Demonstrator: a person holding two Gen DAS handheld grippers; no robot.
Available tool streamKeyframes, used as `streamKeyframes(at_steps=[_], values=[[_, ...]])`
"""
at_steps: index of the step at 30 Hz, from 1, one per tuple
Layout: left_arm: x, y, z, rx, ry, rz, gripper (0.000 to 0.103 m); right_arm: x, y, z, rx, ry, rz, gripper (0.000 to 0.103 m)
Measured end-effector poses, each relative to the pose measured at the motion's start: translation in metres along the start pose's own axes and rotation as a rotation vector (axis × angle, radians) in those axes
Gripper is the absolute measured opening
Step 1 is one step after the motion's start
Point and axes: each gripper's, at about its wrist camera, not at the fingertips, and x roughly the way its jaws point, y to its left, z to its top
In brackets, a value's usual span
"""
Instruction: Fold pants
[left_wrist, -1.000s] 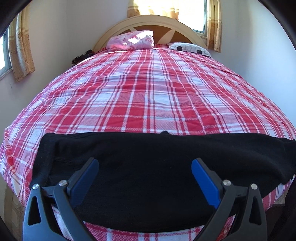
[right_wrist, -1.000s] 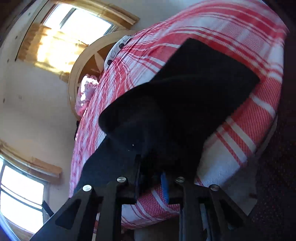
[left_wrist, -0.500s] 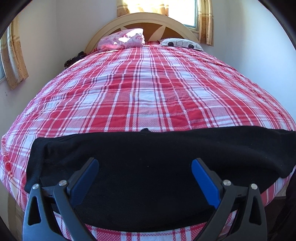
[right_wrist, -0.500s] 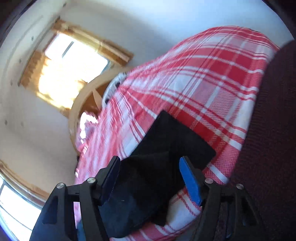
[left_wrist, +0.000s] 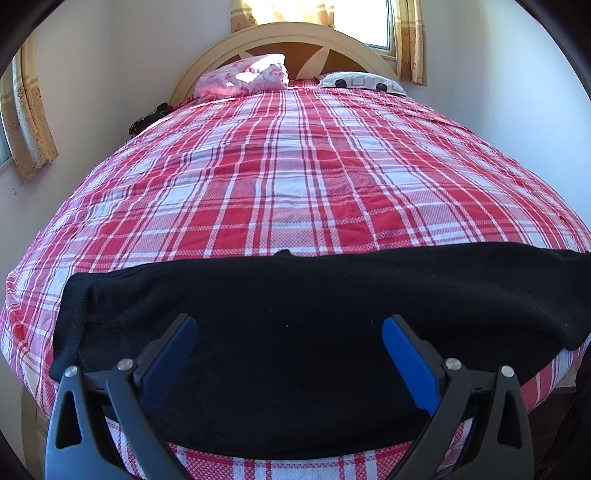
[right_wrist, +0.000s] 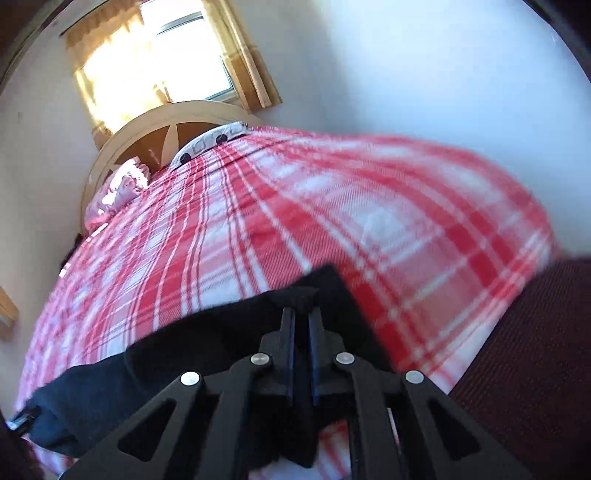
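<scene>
Black pants (left_wrist: 295, 332) across plaid bed (left_wrist: 295, 177)

One pair of black pants (left_wrist: 295, 332), one bed (left_wrist: 295, 177) — two pillows (left_wrist: 247, 75), two grippers (left_wrist: 288, 332).

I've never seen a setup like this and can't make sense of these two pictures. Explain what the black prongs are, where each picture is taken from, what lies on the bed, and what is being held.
No robot here: a person holds a two-fingered claw in each hand, and a wide-angle camera on each looks along its fingers, which bends the view.

One picture comes from the left claw. Its blue-padded fingers stand wide apart, holding nothing, above black pants lying across the near end of a bed with a red plaid cover. Two pillows lie at the headboard.

The other comes from the right claw. Its fingers have just closed and are now pinched shut on a fold of the pants, near their corner. That picture is blurred.
</scene>
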Motion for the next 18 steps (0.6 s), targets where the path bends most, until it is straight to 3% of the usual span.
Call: streamKeyframes(at_steps=[8, 12, 15, 18], values=[[-0.002, -0.003, -0.003, 0.008, 0.004, 0.001, 0.103, 0.039, -0.023, 0.030, -0.093, 0.052, -0.019, 0.009], [-0.002, 0.001, -0.001, 0.005, -0.010, 0.014, 0.103, 0.034, -0.058, 0.037, 0.057, 0.039, -0.129, 0.009], [0.004, 0.004, 0.001, -0.020, -0.001, 0.007, 0.103, 0.006, -0.075, 0.030, 0.157, 0.016, -0.088, 0.009], [0.009, 0.001, 0.001, -0.020, 0.011, -0.008, 0.103, -0.017, -0.074, 0.005, 0.210, 0.051, -0.024, 0.009]])
